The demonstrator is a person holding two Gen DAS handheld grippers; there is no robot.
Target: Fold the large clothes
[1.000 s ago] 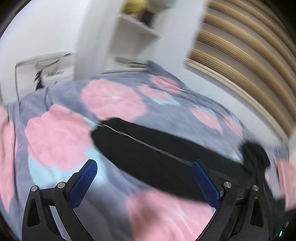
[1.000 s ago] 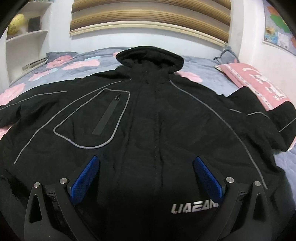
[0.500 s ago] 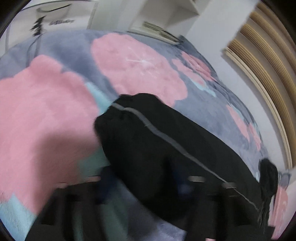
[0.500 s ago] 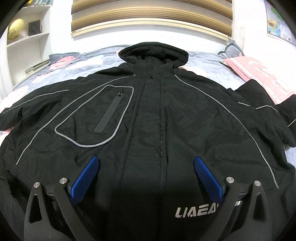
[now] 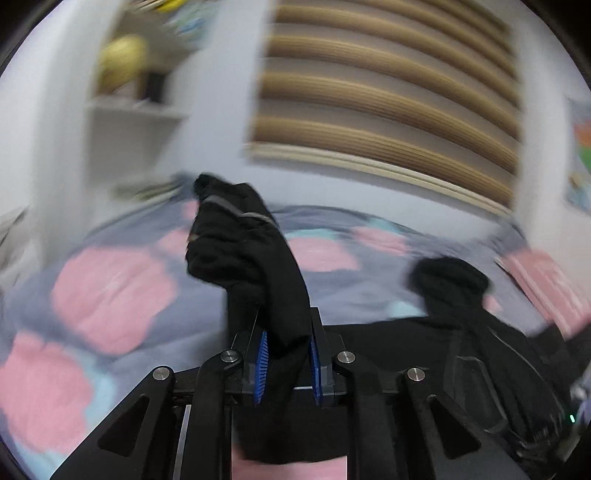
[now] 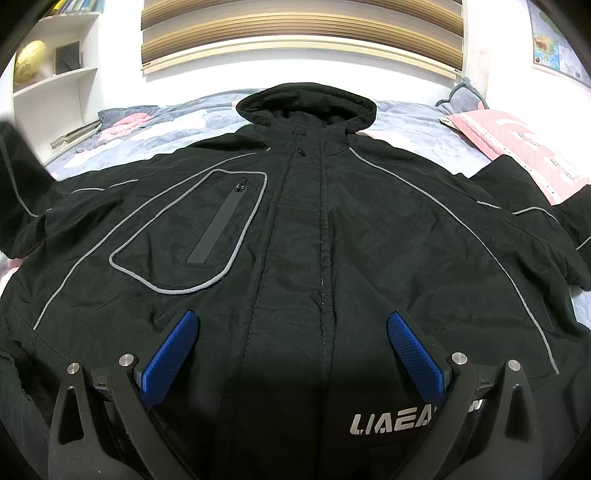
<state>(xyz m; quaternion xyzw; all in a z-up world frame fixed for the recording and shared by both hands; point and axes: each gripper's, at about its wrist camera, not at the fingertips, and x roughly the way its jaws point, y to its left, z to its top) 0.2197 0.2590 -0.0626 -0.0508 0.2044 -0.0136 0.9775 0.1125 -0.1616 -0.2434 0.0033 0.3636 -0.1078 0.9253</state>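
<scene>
A black hooded jacket (image 6: 295, 240) with grey piping lies face up, spread on the bed, hood (image 6: 306, 103) toward the headboard. My left gripper (image 5: 287, 341) is shut on the jacket's left sleeve (image 5: 243, 251) and holds it lifted above the bed; the cuff end sticks up past the fingers. The lifted sleeve shows blurred at the left edge of the right wrist view (image 6: 16, 177). My right gripper (image 6: 291, 332) is open and empty, hovering just above the jacket's lower front near the white logo (image 6: 391, 421). The jacket body and hood also show in the left wrist view (image 5: 450, 280).
The bed has a grey blanket with pink flowers (image 5: 110, 291). A pink pillow (image 6: 517, 144) lies at the right. A white shelf with a globe (image 6: 31, 61) stands at the left. A slatted headboard (image 6: 303, 33) is behind.
My left gripper has closed on the left sleeve and lifted it off the blanket, swinging toward the jacket. My right gripper has stayed open and moved slightly closer over the jacket front.
</scene>
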